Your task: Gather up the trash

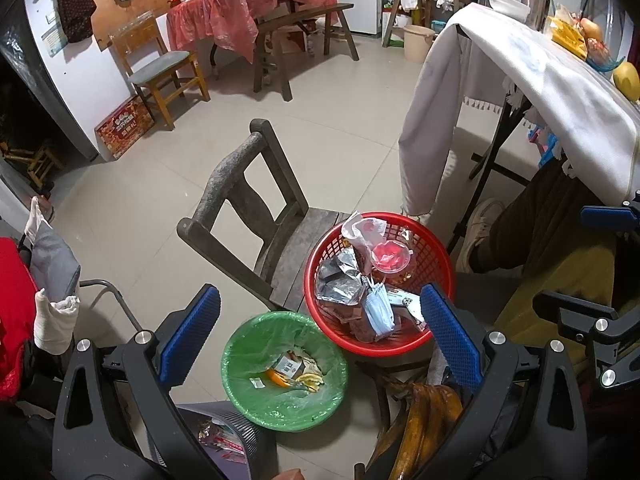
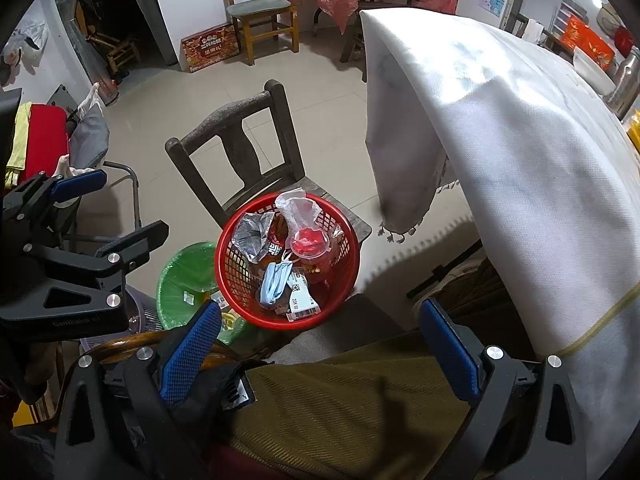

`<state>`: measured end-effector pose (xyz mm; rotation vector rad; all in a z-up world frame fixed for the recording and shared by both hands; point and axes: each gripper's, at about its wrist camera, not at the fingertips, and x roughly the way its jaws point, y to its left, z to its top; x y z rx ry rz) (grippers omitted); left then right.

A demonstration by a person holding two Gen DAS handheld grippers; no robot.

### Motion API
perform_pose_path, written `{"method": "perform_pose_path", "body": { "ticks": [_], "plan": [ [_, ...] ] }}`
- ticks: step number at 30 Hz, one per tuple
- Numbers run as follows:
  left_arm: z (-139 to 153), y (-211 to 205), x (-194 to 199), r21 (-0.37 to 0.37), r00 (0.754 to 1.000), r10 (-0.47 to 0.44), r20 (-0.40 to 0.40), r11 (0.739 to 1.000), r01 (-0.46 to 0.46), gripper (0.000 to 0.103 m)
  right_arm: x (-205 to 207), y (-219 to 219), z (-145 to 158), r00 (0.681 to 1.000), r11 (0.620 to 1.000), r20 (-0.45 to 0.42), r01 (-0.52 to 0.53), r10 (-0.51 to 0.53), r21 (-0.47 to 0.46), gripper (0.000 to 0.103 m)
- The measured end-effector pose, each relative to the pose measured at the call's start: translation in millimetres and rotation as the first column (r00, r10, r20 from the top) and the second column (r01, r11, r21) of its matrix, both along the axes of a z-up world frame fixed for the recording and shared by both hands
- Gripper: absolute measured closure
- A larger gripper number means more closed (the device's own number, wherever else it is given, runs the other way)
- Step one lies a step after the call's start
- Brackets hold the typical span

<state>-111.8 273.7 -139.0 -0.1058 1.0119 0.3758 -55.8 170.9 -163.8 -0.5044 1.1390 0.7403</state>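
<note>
Both claws agape, empty, above red basket point(image 1: 316, 280) of trash

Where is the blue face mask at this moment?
The blue face mask lies in the red basket on the wooden chair, near its front rim, beside the silver foil wrapper.

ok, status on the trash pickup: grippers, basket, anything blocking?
Left gripper open, empty. Right gripper open, empty. Red basket on the wooden chair, full of trash; green bin beside it on the floor. Nothing blocking.
</note>
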Motion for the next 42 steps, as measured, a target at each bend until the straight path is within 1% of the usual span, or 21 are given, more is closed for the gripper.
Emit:
{"method": "perform_pose_path", "body": {
  "ticks": [12,17,20,26,42],
  "plan": [
    [-0.5,-2.1,0.7,-0.001,1.0,-0.008,0.004,1.0,0.008,0.007,-0.3,-0.1,0.4,1.0,1.0,0.003,-0.003,0.003,0.002,0.006],
    [-1.1,-5.0,3.6,-0.013,1.0,-0.019,0.001,1.0,0.019,0.007,-0.5,0.1,0.2,1.0,1.0,0.003,-0.003,0.003,0.001,0.006],
    [-1.6,-6.7,4.6,-0.005,1.0,-0.029,0.0,1.0,0.029,0.007,-0.5,0.1,0.2,1.0,1.0,0.003,-0.003,0.003,0.001,0.006],
    [-1.4,-10.5,4.0,0.039,0.999,-0.044,0.003,0.998,0.044,0.007,-0.4,-0.2,0.2,1.0,1.0,0.004,-0.003,0.003,0.001,0.006],
    [-0.7,-6.9,3.3,0.029,0.999,-0.042,0.01,0.999,0.042,0.007,-0.6,-0.6,0.2,1.0,1.0,0.004,-0.003,0.003,0.002,0.006]
  ]
}}
